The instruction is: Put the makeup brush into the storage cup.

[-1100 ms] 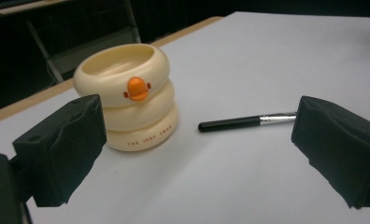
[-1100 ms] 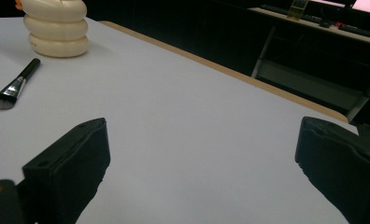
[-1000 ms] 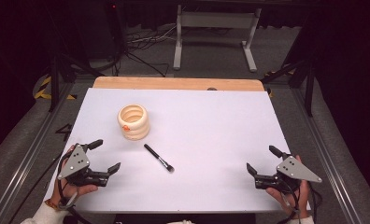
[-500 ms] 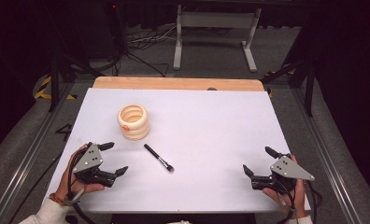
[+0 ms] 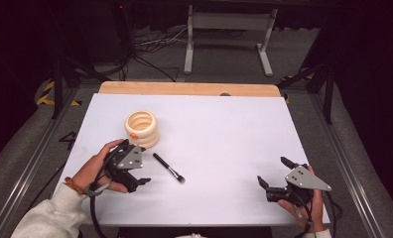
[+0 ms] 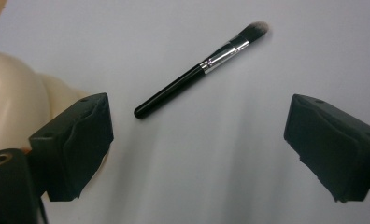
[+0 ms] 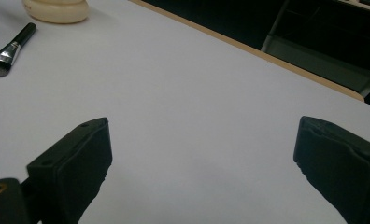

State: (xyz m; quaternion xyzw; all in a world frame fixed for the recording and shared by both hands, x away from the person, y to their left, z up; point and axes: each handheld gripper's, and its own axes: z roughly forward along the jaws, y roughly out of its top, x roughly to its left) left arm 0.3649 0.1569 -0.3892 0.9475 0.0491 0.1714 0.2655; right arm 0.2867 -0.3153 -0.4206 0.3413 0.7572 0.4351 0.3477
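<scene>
A black-handled makeup brush (image 5: 168, 167) with a silver ferrule lies flat on the white table (image 5: 219, 124). A cream ribbed holder (image 5: 141, 129) stands just behind and left of it. My left gripper (image 5: 144, 165) hovers beside the holder, its fingers pointing at the brush handle. It is open; its jaws have just been closing slightly, with nothing between them. In the left gripper view the brush (image 6: 202, 70) lies ahead of the gripper (image 6: 199, 144), and the holder (image 6: 15, 102) sits at the left. My right gripper (image 5: 272, 170) rests open and empty near the front right; the right gripper view shows the brush (image 7: 10, 49) far off.
A wooden strip (image 5: 184, 89) runs along the table's far edge, with a metal stand (image 5: 224, 39) and cables on the floor beyond. Metal rails flank the table on both sides. The holder (image 7: 57, 9) is at the top left of the right gripper view.
My left hand has moved forward and to the right, from the table's front left corner up to the holder and the brush handle. The right gripper has stayed in place.
</scene>
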